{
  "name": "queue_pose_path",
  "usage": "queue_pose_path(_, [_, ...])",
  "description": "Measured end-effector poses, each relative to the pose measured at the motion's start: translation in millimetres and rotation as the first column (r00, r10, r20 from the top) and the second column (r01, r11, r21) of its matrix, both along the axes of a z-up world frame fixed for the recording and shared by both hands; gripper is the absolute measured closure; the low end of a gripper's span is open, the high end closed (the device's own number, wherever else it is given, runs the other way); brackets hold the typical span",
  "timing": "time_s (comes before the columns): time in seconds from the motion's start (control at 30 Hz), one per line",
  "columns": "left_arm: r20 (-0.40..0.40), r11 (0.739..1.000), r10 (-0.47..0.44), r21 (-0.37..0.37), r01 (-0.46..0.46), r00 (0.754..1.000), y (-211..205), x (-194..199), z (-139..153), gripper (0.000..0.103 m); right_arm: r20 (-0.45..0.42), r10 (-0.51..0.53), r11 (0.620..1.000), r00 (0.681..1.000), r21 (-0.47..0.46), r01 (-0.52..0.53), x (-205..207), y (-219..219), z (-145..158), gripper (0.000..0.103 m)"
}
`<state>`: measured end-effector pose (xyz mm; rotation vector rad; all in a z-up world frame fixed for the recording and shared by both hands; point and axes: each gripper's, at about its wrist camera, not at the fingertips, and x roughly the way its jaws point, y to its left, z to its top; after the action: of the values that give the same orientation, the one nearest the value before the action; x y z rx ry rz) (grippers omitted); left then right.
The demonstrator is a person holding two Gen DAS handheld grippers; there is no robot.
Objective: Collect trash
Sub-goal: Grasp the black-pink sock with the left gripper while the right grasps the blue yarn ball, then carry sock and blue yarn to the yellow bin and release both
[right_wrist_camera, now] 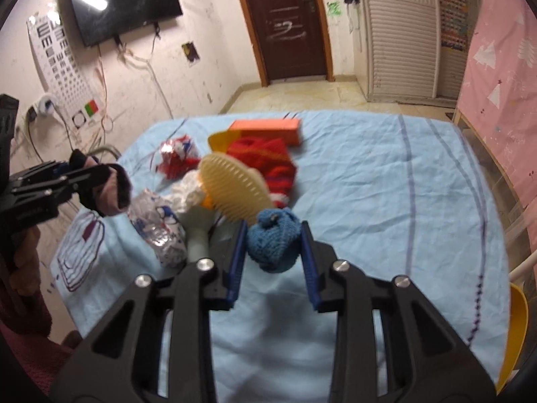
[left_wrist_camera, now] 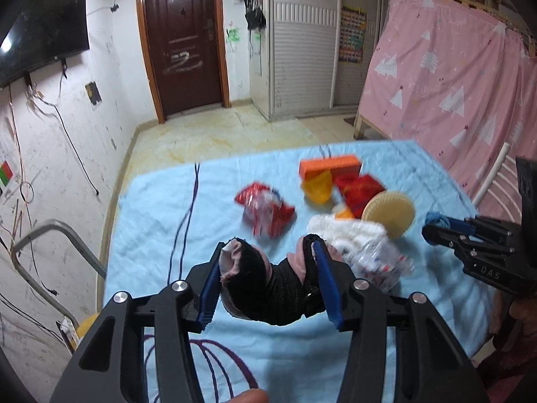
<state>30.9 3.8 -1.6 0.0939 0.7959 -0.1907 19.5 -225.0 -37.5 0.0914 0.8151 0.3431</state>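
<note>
My left gripper is shut on a black and pink sock, lifted off the light blue sheet. My right gripper is shut on a blue knitted ball, with both blue pads pressing its sides. On the sheet ahead lie a crumpled red wrapper, a silvery crumpled wrapper, a white wad, a cream round brush, a red knitted cloth, a yellow cup and an orange box. In each wrist view the other gripper shows at the side.
A pink curtain hangs along the right of the bed. A bent metal frame and cables stand at the left wall, under a television. Tiled floor leads to a brown door. Something yellow sits beyond the sheet's right edge.
</note>
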Motion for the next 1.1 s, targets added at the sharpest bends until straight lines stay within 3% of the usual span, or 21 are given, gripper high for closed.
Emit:
queue_pose_path(0.23, [0.071, 0.998, -0.058, -0.008, 0.059, 0.996, -42, -3, 34, 0.060, 0.059, -0.115, 0.992, 0.992, 0.050, 0.112, -17, -51, 16, 0.073])
queue_pose_path(0.5, [0.128, 0.978, -0.205, -0.017, 0.208, 0.970, -115, -10, 55, 0.060, 0.116, -0.288, 0.958, 0.951, 0.053, 0.283, -47, -129, 32, 0.073])
queue_pose_path(0.73, [0.129, 0.942, -0.332, -0.009, 0.336, 0.935, -190, -14, 63, 0.060, 0.120, -0.409, 0.912, 0.904, 0.024, 0.409, -77, -188, 31, 0.073])
queue_pose_path(1.1, [0.086, 0.867, -0.497, 0.006, 0.499, 0.863, -299, -31, 54, 0.060, 0.038, -0.514, 0.857, 0.857, -0.009, 0.515, -111, -250, -4, 0.073])
